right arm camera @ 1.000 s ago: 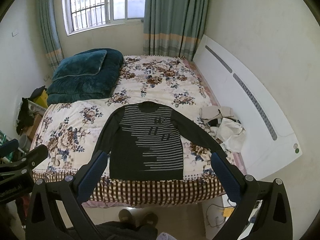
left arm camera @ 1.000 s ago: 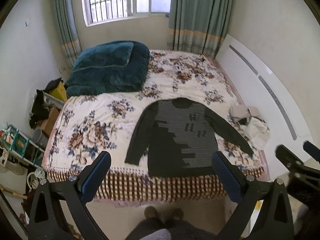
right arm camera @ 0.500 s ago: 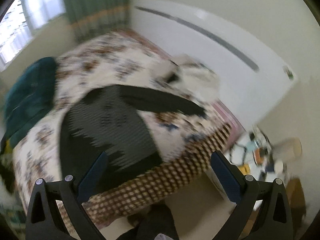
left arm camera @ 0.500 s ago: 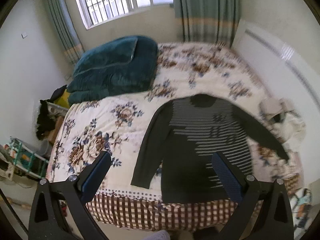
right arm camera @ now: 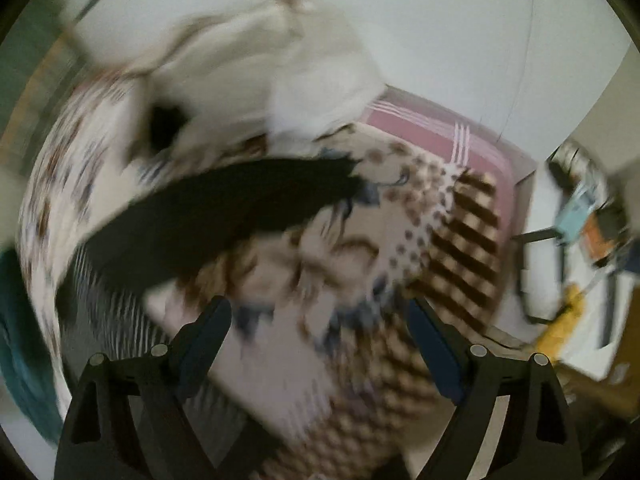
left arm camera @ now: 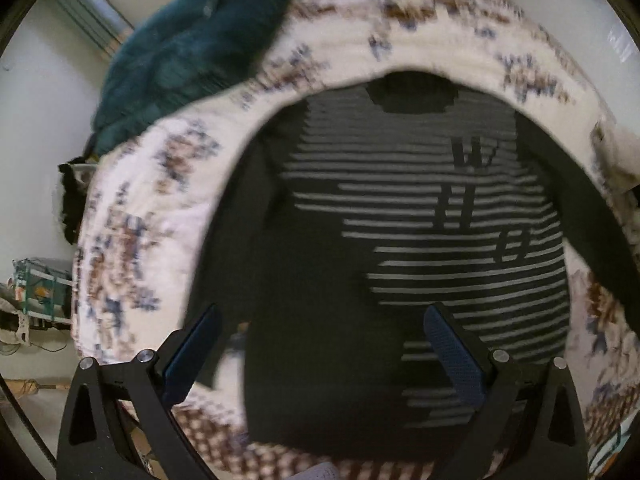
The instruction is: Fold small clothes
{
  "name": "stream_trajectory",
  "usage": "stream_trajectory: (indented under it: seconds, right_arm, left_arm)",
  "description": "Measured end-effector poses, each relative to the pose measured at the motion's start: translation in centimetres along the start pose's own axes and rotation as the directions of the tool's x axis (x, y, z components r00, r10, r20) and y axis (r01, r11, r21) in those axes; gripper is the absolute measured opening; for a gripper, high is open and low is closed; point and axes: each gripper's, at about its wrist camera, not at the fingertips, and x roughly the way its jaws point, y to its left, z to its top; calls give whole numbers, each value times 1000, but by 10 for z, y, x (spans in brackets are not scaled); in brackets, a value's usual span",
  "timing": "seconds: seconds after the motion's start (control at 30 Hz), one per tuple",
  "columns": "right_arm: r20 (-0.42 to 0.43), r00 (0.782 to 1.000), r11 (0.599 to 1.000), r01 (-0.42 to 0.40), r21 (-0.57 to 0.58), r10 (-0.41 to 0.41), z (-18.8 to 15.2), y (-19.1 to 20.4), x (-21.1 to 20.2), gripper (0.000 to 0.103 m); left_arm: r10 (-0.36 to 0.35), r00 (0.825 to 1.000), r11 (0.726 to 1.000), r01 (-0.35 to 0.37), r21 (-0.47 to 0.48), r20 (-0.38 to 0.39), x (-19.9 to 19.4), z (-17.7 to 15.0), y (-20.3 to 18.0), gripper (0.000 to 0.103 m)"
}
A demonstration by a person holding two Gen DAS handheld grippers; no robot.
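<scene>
A dark sweater with grey stripes (left arm camera: 400, 216) lies flat on the floral bedspread (left arm camera: 132, 208), collar away from me, hem at the near bed edge. My left gripper (left arm camera: 324, 352) is open and empty, low over the sweater's lower left part near the hem. In the blurred right wrist view, the sweater's dark right sleeve (right arm camera: 224, 216) stretches across the bedspread (right arm camera: 328, 264). My right gripper (right arm camera: 320, 344) is open and empty, above the bed's near right corner, short of the sleeve.
A teal folded duvet (left arm camera: 192, 48) lies at the far left of the bed. A pile of pale clothes (right arm camera: 256, 80) sits beyond the sleeve by the wall. Clutter stands on the floor left (left arm camera: 36, 292) and right (right arm camera: 584, 224) of the bed.
Both grippers have moved forward and down toward the bed. The left closed in on the sweater's hem area. The right swung right toward the sleeve and bed corner. Both stay open.
</scene>
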Motion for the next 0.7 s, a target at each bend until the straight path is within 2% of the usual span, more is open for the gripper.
stream_trajectory:
  seconds: [0.1,0.17,0.27,0.37,0.4,0.43,0.47,0.53,0.7]
  right_arm:
    - [-38,999,990,-2,138,7,37,-23,66,84]
    - [-77,997,977,-12,214,29,57,-36,110,68]
    - [-108,992,956,-29,292,63,77,-46,162,67]
    - [-110,990,939,-42,341,84,85,-45,196,68]
    - [-85,994,939,-38,342,71,85,-40,200,66]
    - [-49,997,942,-44,334,64,85,-36,199,43]
    - [-18,998,948,-46,316,54,83,-29,196,10]
    - [20,999,962,-39,269,35,76,-10,186,9]
    - [139,989,988,-68,141,48,55,53,138,9]
  left_arm:
    - [-14,998,1000,13,-17,-62,51,7,-26,103]
    - [-34,996,999,31,-37,-85,75,8,-37,103]
    - [-64,991,997,58,-50,-115,109,17,-60,103]
    - [-75,989,996,70,-46,-124,130,19,-64,103]
    - [-81,989,996,75,-49,-123,133,20,-60,103]
    - [-83,989,996,77,-52,-122,135,22,-60,103]
    - [-82,990,996,76,-57,-119,136,24,-57,103]
    - [-89,990,993,80,-82,-109,134,26,-37,103]
    - [-96,992,986,85,-142,-76,129,33,11,103]
